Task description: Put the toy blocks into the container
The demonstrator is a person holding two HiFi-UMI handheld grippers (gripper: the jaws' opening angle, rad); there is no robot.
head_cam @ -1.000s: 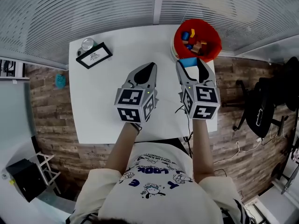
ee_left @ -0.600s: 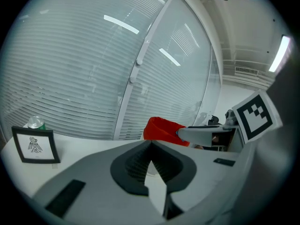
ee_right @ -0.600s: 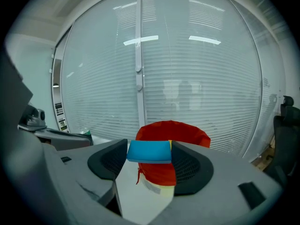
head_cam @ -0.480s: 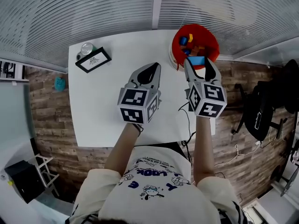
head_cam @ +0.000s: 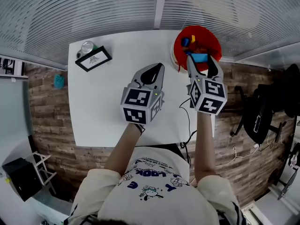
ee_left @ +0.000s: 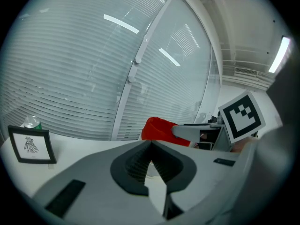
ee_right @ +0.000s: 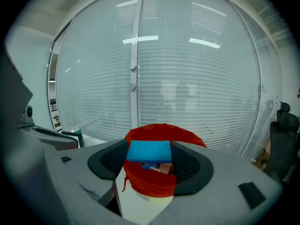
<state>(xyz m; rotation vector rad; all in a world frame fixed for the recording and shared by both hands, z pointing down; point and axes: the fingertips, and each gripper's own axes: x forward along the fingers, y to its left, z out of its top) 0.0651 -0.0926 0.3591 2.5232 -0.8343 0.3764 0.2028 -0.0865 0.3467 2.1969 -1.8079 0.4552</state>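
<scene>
My right gripper (head_cam: pixel 202 60) clamps a flat blue rectangular block (ee_right: pixel 150 151) just above the round, red-lined container (ee_right: pixel 150 186), where other blocks (head_cam: pixel 193 42) lie piled. Left of the container, my left gripper (head_cam: pixel 156 69) hangs closed and empty over the smooth white counter (head_cam: pixel 101 102).

We wear a cream short-sleeved T-shirt (head_cam: pixel 150 191) with dark blue print, and our grey left gripper (head_cam: pixel 157 67) and right gripper (head_cam: pixel 200 58) are both patterned with black-and-white square markers.
</scene>
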